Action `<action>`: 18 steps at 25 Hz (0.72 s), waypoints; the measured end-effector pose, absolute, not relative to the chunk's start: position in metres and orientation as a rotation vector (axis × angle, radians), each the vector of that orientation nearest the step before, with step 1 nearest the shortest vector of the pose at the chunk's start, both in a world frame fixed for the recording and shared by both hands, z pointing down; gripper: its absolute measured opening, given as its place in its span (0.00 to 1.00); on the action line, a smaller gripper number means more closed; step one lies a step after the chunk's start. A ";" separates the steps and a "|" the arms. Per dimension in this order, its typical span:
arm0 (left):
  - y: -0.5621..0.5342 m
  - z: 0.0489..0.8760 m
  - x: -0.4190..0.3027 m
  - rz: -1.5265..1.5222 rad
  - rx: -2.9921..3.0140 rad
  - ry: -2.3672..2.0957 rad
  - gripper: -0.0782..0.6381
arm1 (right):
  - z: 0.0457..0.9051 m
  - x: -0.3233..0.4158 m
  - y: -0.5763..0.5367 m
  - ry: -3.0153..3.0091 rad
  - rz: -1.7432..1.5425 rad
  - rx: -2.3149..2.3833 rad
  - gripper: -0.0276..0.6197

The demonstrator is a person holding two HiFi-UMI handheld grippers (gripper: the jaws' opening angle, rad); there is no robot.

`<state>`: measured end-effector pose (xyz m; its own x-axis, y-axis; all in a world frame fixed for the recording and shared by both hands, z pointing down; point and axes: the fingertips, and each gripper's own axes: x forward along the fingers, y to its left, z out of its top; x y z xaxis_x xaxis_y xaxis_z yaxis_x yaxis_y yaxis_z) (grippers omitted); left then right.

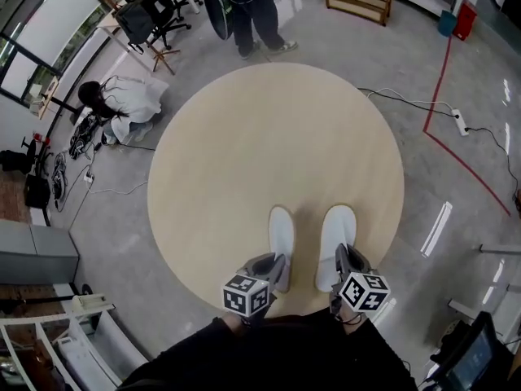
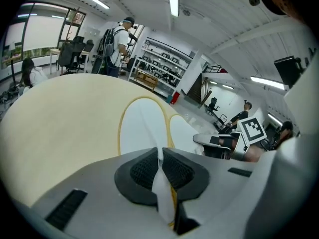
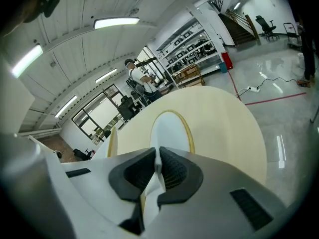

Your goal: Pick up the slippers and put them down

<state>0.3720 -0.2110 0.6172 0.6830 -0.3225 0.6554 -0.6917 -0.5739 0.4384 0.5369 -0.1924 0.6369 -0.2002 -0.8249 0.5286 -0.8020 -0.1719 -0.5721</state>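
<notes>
Seen from the head view, a round pale wooden table [image 1: 269, 145] filled the middle of the frame on a glossy grey floor. Two white slippers sat side by side near the table's lower edge, toes pointing toward the top of the frame.

The left slipper [image 1: 281, 233] was held at its heel by the left gripper [image 1: 275, 267] in the lower centre of the frame. The right slipper [image 1: 335, 239] was held the same way by the right gripper [image 1: 345, 261], just to the right. Whether the soles touched the tabletop could not be told.

In the left gripper view, the left gripper [image 2: 160, 159] had its black ribbed pads pressed together on a thin white fold of the left slipper [image 2: 142, 128], which stretched up the centre of the frame. The right slipper [image 2: 182, 131] lay beside it, and the right gripper [image 2: 219, 142] showed at mid-right.

In the right gripper view, the right gripper [image 3: 158, 166] likewise pinched the white heel edge of the right slipper [image 3: 169, 131] between its closed pads. A sliver of the left slipper [image 3: 112, 142] showed at the left.

In the head view, a crouching person [image 1: 122, 104] was at the upper left and a standing person [image 1: 252, 15] at the top. A power strip [image 1: 460, 122] lay on the floor at the right.
</notes>
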 end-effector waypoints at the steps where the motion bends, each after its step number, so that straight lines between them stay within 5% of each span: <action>1: -0.212 0.622 0.382 0.688 2.187 -0.776 0.15 | 0.639 0.548 -0.195 2.006 -1.345 -1.967 0.08; 18: -0.241 0.667 0.520 0.706 2.110 -0.721 0.15 | 0.667 0.663 -0.220 1.990 -1.380 -2.007 0.09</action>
